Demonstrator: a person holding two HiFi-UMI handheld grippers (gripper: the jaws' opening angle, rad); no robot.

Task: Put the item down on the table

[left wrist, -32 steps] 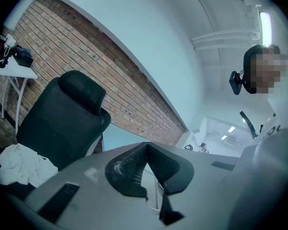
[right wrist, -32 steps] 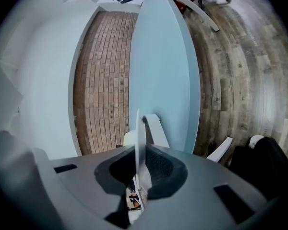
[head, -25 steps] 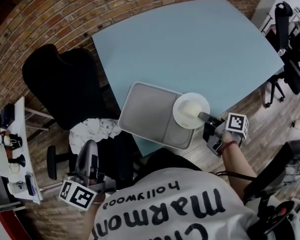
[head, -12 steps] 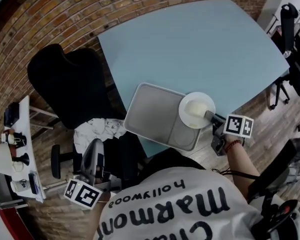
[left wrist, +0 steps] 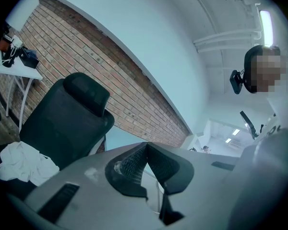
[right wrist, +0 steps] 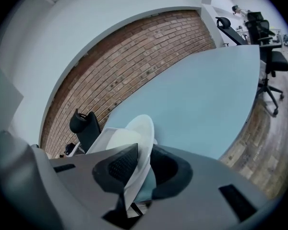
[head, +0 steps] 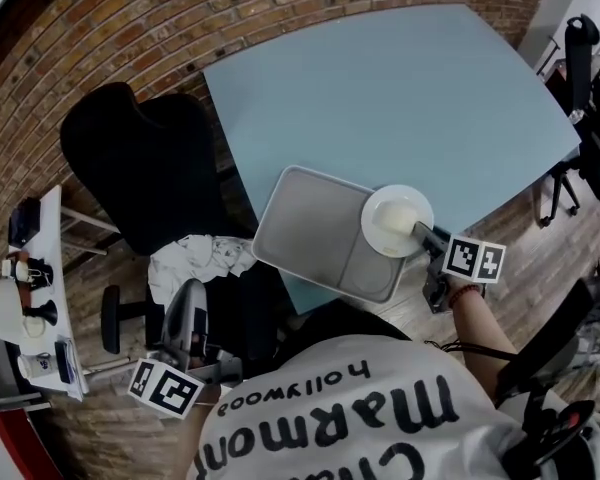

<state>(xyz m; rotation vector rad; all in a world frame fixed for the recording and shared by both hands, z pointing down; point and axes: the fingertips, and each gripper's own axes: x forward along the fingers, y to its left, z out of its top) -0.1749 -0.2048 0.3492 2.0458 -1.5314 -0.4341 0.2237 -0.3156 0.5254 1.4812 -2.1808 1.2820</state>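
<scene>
**A:** Start at the left. What do you count?

**B:** One small white side table [head: 42, 268] with clutter too small to tell. Then one black high-backed office chair [head: 140, 173], and one crumpled white cloth [head: 195, 258] just beside it.

**A:** And the grippers?

**B:** Two. The left gripper [head: 187, 293] is low beside the person, off to the side of the table. Its jaws meet tip to tip with nothing between them.

**A:** What's on the table?

**B:** There's one light blue table [head: 400, 88], and one grey rectangular plastic tray [head: 305, 223] sits at its near edge. One round white plate [head: 392, 218] lies over the right end of that tray.

**A:** Is the plate still gripped?

**B:** The right gripper [head: 421, 232] has the plate's near rim between its jaws, and they have just been opening. One pad is against the rim, and a gap shows on the other side.

**A:** Anything further right?

**B:** Black chairs [head: 580, 53] at the edge of the picture. I can't count them.
</scene>
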